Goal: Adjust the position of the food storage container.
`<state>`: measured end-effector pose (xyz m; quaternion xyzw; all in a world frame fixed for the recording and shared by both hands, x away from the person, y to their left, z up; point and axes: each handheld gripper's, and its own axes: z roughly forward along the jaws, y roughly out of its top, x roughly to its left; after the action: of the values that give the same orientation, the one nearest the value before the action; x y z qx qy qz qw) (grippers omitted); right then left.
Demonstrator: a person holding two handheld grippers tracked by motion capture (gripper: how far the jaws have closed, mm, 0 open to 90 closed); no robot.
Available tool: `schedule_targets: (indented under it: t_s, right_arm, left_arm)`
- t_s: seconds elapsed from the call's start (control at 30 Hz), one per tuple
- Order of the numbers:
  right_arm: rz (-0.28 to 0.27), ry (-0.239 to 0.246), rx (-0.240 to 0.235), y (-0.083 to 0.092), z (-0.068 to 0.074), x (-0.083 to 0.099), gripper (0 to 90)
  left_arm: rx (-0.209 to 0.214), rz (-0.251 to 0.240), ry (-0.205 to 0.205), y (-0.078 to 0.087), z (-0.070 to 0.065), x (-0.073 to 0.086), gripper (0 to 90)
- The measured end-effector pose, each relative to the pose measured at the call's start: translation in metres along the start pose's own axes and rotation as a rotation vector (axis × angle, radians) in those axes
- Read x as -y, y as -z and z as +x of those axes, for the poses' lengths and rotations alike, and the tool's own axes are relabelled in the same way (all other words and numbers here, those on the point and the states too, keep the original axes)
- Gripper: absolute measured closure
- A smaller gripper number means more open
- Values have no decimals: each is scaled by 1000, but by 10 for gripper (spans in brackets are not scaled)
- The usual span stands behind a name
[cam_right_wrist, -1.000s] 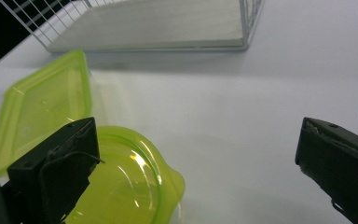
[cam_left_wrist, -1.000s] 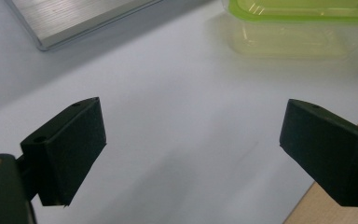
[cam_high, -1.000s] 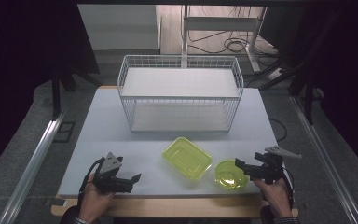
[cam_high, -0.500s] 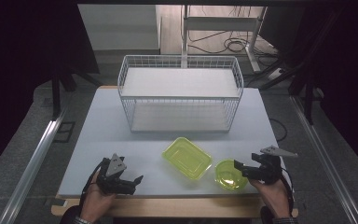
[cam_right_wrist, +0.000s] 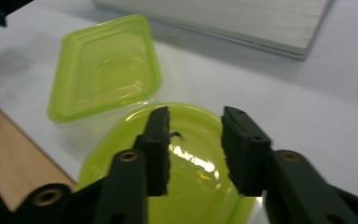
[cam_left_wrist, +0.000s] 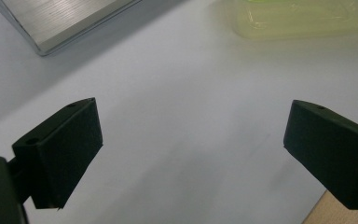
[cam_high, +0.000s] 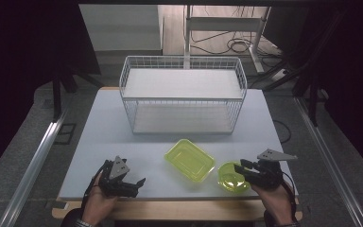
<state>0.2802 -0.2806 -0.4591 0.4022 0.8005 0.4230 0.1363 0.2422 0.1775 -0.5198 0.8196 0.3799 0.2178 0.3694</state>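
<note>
Right hand-held gripper (cam_high: pixel 240 166), high view: at the near right of the tabletop (cam_high: pixel 104 127), jaws reaching over the rim of the round green bowl (cam_high: pixel 230 178); jaws have just been closing.
Left hand-held gripper (cam_high: pixel 139 182), high view: near left edge, low over bare tabletop, well apart from both dishes.
Rectangular green container (cam_high: pixel 190 160), high view: just beside the bowl, between it and the wire basket (cam_high: pixel 183 97) farther back.
Left gripper view: jaws wide, nothing between them; pale container (cam_left_wrist: pixel 303 18) at the top edge.
Right gripper view: jaws narrow, a gap left between the pads (cam_right_wrist: pixel 161 140), poised above the bowl (cam_right_wrist: pixel 121 144); whether they touch its rim I cannot tell. Container (cam_right_wrist: pixel 105 65) lies beyond.
</note>
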Motion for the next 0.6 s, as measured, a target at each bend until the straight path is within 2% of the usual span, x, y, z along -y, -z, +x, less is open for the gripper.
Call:
schedule_targets:
  t_s: [0.07,0.1,0.23,0.27,0.47,0.53,0.57,0.6]
  right_arm:
    - [8,9,-15,0,3,0,691]
    - [20,35,-29,0,9,-1,753]
    - [33,46,-65,-1,16,-1,840]
    - [45,61,-87,-2,22,-2,878]
    - [81,89,-151,-7,42,1,889]
    - [87,91,-160,-7,45,1,890]
    - [99,114,-180,-8,52,2,890]
    - [99,114,-180,-8,52,2,890]
  left_arm:
    - [-1,1,-2,0,0,0,41]
    - [-1,4,-5,0,0,0,41]
    - [-2,9,-10,-1,-1,0,41]
    - [-4,10,-13,-1,-1,0,41]
    - [-6,14,-19,-1,-2,-1,41]
    - [-6,14,-20,-2,-2,-1,41]
    - [-6,16,-23,-2,-2,-1,41]
    - [-6,16,-23,-2,-2,-1,41]
